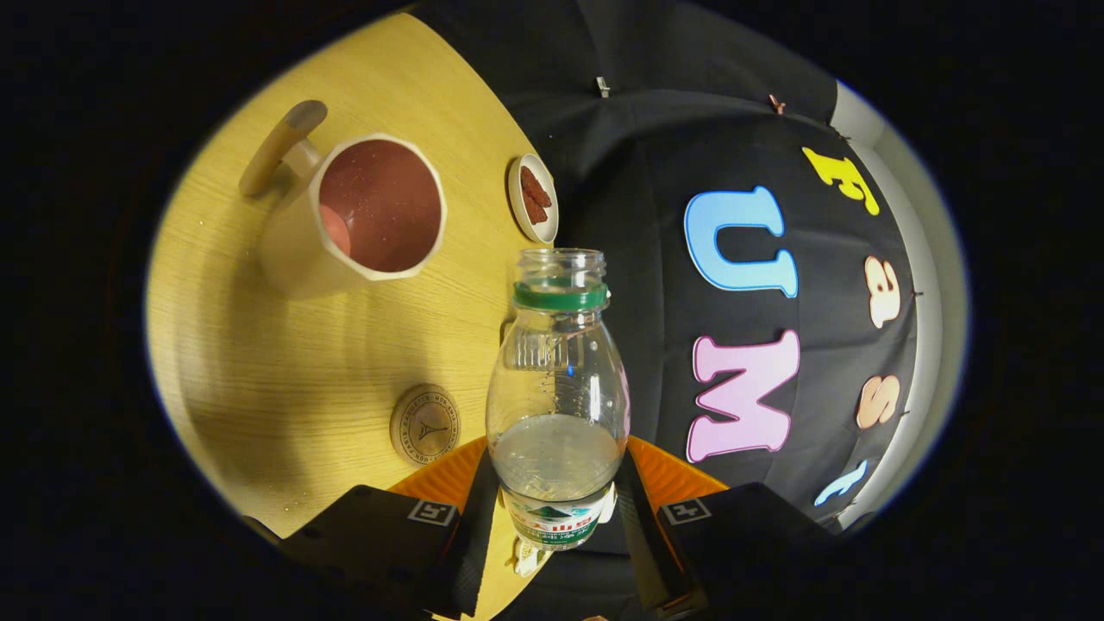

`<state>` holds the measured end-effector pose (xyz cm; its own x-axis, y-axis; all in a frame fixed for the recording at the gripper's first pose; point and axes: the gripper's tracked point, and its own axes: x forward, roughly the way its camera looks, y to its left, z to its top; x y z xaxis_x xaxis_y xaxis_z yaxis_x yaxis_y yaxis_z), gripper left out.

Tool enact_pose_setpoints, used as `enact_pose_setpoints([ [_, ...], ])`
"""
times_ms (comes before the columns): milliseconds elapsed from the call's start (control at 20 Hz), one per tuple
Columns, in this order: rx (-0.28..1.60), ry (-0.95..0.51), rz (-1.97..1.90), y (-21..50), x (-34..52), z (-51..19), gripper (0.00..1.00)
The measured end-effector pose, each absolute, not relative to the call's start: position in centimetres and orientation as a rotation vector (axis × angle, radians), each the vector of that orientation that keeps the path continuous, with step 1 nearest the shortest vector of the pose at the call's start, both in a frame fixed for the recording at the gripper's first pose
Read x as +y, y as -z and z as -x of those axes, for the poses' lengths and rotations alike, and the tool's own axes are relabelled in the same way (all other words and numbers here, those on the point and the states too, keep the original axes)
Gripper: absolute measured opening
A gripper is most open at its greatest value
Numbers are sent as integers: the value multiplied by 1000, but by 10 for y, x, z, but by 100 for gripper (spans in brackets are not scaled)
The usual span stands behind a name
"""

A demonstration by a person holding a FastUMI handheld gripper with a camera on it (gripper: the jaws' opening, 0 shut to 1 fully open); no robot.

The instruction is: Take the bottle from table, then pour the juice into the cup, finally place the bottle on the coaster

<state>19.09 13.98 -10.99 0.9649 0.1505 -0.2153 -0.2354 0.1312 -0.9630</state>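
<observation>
Bottle [556, 405] clamped in hand-held gripper [556, 509], uncapped, cup [362, 216] and coaster [424, 423] beyond on table [285, 362]

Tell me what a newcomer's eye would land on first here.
The clear bottle, uncapped and part full, sits between the gripper fingers, which clamp its lower body. Beyond it on the wooden table stands a big cup with a side handle. A round coaster lies just ahead of the fingers, and a small dish sits at the table's edge.

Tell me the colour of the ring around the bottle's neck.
Green, just under the open mouth of the bottle held between the gripper jaws; gripper view.
</observation>
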Motion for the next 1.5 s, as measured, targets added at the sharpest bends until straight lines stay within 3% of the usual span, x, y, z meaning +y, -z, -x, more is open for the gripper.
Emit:
enact_pose_setpoints([
  [1500,-61,-418,1775,117,164,-204,70],
])
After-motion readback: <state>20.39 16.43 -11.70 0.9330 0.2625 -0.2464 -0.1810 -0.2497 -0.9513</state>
